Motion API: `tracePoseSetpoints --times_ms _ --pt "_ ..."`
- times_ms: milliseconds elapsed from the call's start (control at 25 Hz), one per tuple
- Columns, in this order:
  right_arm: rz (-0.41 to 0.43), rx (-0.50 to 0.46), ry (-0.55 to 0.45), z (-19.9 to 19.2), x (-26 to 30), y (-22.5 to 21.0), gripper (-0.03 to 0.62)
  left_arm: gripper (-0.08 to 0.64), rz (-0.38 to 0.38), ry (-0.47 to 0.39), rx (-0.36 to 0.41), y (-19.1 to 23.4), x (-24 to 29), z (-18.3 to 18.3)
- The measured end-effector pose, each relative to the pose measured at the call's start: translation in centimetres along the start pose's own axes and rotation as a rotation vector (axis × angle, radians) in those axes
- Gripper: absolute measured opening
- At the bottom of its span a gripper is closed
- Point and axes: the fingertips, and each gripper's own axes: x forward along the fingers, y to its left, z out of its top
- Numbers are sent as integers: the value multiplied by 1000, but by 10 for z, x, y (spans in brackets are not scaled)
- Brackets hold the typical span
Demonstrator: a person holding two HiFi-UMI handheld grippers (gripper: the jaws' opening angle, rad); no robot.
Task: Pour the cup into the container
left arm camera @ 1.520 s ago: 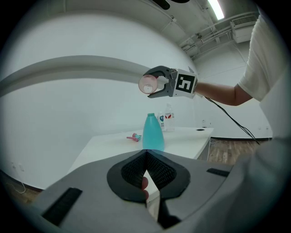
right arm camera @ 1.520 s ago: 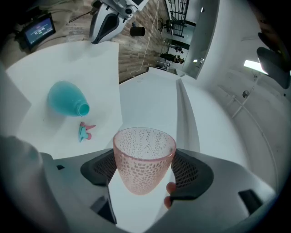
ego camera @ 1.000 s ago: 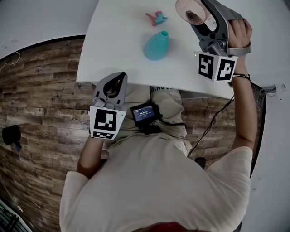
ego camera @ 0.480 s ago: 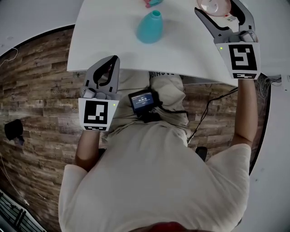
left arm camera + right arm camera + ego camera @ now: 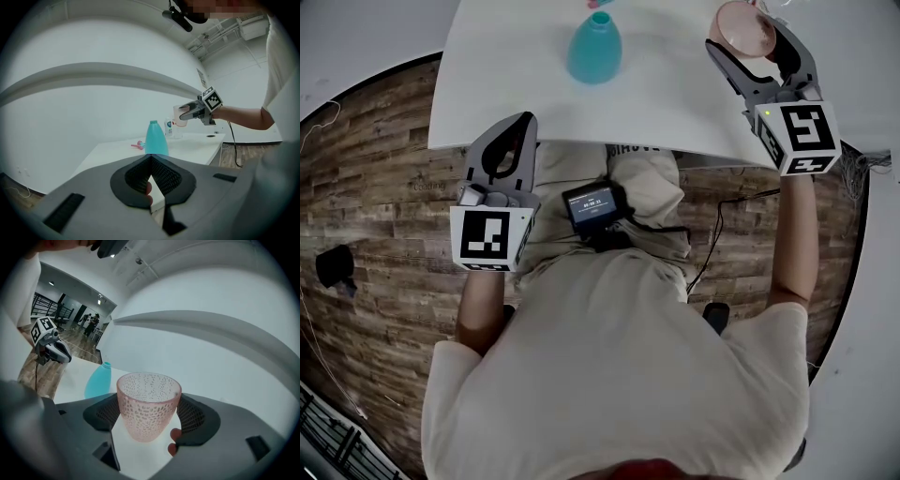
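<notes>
A pink dimpled cup (image 5: 744,28) (image 5: 148,404) stands upright between the jaws of my right gripper (image 5: 751,36) (image 5: 148,411), which is shut on it above the right side of the white table (image 5: 675,103). A teal bottle-shaped container (image 5: 594,49) (image 5: 156,138) (image 5: 97,382) stands with an open neck at the table's far middle, well left of the cup. My left gripper (image 5: 522,124) (image 5: 151,158) hangs shut on nothing at the table's near edge, left of the container.
A small pink and teal object (image 5: 138,146) lies behind the container. A small white bottle (image 5: 168,127) stands farther back. A black device with a lit screen (image 5: 592,206) sits on the person's chest. Wooden floor (image 5: 375,216) surrounds the table.
My right gripper has carried the cup to the right, away from the container, and the cup has come from tilted to upright. The left gripper has stayed by the table's edge.
</notes>
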Motion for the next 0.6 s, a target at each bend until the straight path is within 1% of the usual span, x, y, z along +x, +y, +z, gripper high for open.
tracePoseSetpoints --times_ms 120,320,440,600 --pt "-16 43 -8 -9 -5 -5 374 9 7 -1 4 -1 4 2" --pt "-40 125 -41 -11 -17 -9 374 9 14 -34 22 -1 8 15" --pt "-32 183 -60 -12 -22 -6 374 9 18 -65 7 2 8 22" --pt "-23 256 -80 -15 -22 -1 374 9 46 -89 -9 13 7 25"
